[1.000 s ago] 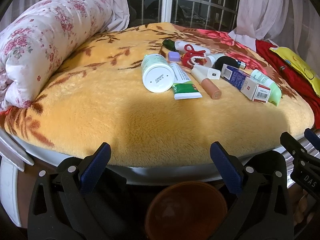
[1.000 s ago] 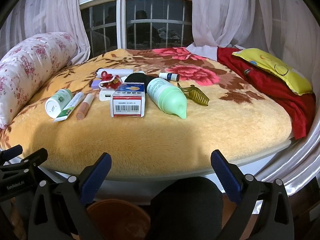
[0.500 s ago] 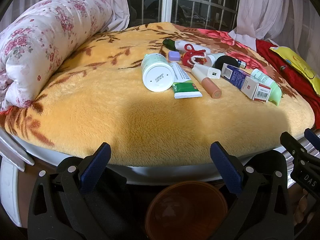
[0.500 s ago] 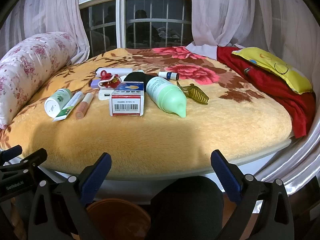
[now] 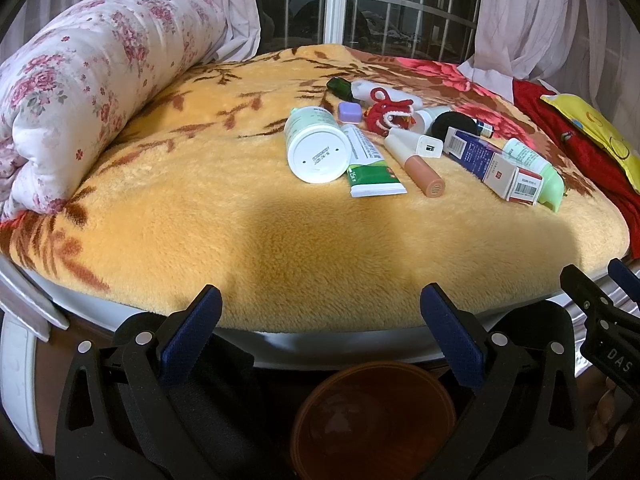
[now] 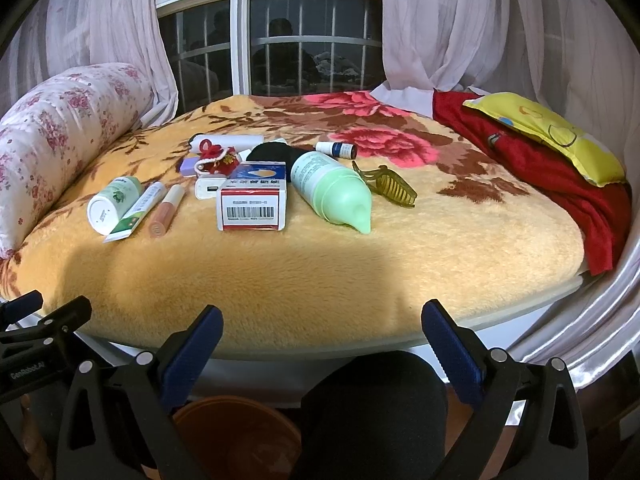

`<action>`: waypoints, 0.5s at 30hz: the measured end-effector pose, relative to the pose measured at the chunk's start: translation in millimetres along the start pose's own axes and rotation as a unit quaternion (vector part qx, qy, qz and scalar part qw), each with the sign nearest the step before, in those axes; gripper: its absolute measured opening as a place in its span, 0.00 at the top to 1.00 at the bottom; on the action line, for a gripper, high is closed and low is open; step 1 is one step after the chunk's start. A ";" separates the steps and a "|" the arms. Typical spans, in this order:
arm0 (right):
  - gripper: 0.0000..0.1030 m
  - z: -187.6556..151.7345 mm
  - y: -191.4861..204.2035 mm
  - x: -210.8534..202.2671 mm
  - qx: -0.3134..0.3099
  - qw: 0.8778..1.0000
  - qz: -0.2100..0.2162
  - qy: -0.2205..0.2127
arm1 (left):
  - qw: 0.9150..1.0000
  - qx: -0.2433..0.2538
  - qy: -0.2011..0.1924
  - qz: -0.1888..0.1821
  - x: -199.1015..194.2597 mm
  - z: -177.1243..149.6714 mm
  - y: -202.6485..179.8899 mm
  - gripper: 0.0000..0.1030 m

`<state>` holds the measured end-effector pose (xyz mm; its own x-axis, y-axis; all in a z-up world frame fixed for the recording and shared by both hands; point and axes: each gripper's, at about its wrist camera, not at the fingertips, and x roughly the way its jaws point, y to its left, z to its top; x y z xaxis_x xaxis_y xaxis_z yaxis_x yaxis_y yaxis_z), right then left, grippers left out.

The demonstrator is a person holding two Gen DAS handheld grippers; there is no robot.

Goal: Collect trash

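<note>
We hold 2 spread, empty grippers, left gripper (image 5: 320, 312) and right gripper (image 6: 322, 328), short of the white bottle (image 5: 316, 148), ready to reach.

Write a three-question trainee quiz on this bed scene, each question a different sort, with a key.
1. True or false: the left gripper and the right gripper both stand open and hold nothing.
2. Multiple choice: what lies directly right of the barcode box in the right wrist view? A) the olive hair claw B) the green-capped bottle C) the purple block
3. Fill in: below the bed edge, between the grippers, sits a brown ____.

Key: 1 true. 2 B; the bottle lies on its side beside the box, with the claw farther right. 3 bucket.
</note>
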<state>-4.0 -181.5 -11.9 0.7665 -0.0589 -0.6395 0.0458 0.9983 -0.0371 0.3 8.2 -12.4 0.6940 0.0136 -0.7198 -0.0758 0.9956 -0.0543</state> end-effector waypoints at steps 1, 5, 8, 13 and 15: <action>0.05 -0.1 -0.2 0.4 0.000 1.000 0.000 0.000 | 1.000 0.000 0.000 0.000 0.2 0.0 0.0 0.06; 0.05 0.3 -1.3 0.5 0.001 1.000 0.001 0.001 | 1.000 0.001 0.000 0.001 0.3 0.0 0.3 0.06; 0.05 -0.1 -0.8 0.7 0.001 1.000 0.000 0.002 | 1.000 0.000 0.001 0.000 0.3 0.1 0.9 0.06; 0.05 3.5 -2.6 1.9 -0.002 1.000 0.002 0.004 | 1.000 0.000 0.001 -0.001 0.2 0.3 0.8 0.06; 0.05 6.6 -4.2 2.3 -0.007 1.000 0.002 0.002 | 1.000 0.001 0.001 0.001 0.4 0.1 0.4 0.06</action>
<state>1.9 -185.9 -8.2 0.7636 -0.0542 -0.6434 0.0332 0.9984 -0.0448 0.7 8.7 -12.6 0.6928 0.0153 -0.7210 -0.0752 0.9959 -0.0511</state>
